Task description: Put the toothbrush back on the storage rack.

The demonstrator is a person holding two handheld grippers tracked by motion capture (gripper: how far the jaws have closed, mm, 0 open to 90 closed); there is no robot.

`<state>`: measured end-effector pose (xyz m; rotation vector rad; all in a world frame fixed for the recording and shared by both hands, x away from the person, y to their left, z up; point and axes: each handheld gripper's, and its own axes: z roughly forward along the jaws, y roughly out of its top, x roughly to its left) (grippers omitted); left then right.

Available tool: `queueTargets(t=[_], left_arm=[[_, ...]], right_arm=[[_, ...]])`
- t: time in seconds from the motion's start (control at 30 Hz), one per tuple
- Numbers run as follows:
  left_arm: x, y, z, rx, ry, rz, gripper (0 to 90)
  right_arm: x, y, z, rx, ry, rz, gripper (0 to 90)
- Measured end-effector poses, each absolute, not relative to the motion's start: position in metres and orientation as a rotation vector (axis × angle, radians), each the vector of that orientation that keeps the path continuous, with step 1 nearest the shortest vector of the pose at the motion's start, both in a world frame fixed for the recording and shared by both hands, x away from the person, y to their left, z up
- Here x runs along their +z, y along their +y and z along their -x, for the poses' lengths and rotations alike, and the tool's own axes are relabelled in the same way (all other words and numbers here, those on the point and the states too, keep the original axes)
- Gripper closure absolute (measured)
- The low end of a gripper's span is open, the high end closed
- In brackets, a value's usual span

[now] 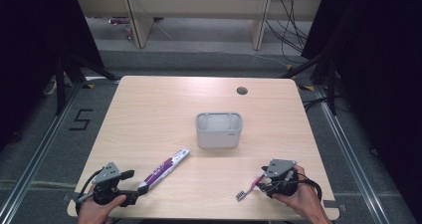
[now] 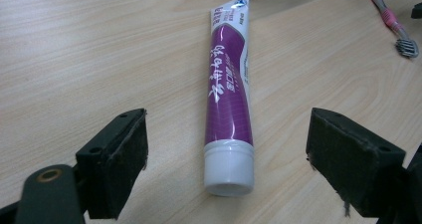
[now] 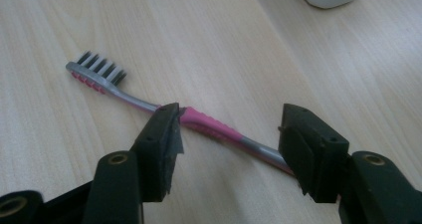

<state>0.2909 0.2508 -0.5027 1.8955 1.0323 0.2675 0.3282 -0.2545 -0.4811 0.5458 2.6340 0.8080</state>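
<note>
Right tongs (image 3: 229, 134) half-open astride toothbrush (image 3: 209, 124)

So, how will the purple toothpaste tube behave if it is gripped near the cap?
The toothpaste tube looks soft and glossy, so it may dent and slip. Its round white cap seems firmer. Lying flat, it probably will not roll far.

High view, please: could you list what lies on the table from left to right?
Left gripper → toothpaste → holder → toothbrush → right gripper.
</note>
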Motion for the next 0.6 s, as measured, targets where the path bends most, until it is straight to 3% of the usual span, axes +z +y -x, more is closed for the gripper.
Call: queueTargets(t=[0.6], left_arm=[[-0.5025, 0.2506, -0.2906, 0.261, 1.031, -1.895, 16.2]], right_arm=[[-0.4874, -0.2471, -0.3362, 0.730, 2.708, -0.499, 48.0]])
